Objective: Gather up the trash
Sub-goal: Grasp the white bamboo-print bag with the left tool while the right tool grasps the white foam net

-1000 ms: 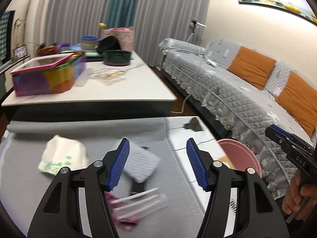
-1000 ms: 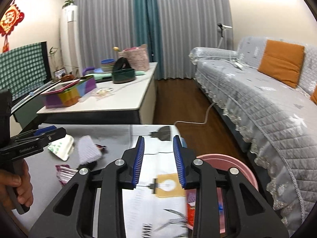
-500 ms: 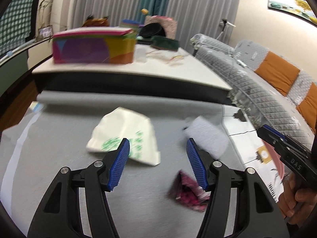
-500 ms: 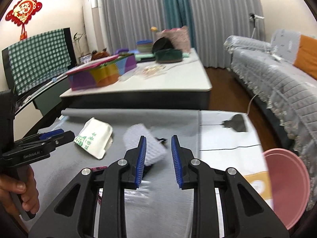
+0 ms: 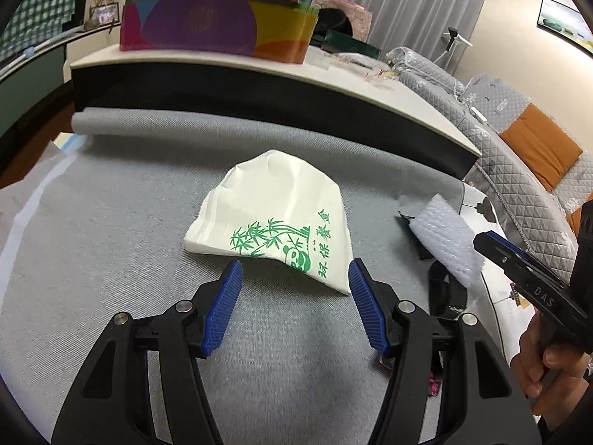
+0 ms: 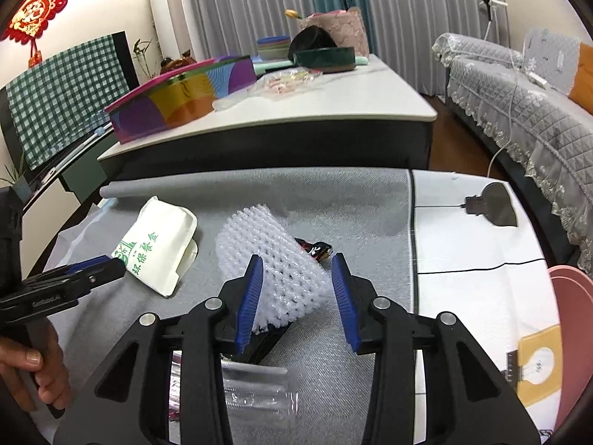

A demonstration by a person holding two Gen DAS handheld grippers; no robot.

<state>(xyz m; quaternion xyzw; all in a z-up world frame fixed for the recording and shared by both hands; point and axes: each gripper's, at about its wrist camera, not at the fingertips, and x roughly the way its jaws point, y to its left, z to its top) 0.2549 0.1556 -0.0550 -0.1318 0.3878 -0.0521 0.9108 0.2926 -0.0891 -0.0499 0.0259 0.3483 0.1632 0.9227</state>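
Each fisheye looks forward along its own hand-held gripper, low and close over the worktop (image 5: 111,222); both share the paper bag (image 5: 274,215) (image 6: 159,241) and foam netting (image 5: 448,241) (image 6: 274,259).

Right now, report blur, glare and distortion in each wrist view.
Left wrist view: fisheye bends the white table; the paper bag is sharp, the foam net slightly smeared. Right wrist view: foam net sharp, window glare reflected on the table, dark corners.

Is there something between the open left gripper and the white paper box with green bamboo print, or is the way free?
Nothing visible is in the way. The left gripper is open just before the white paper box with green bamboo print; only bare grey mat lies between. The white foam net sleeve lies off to the right.
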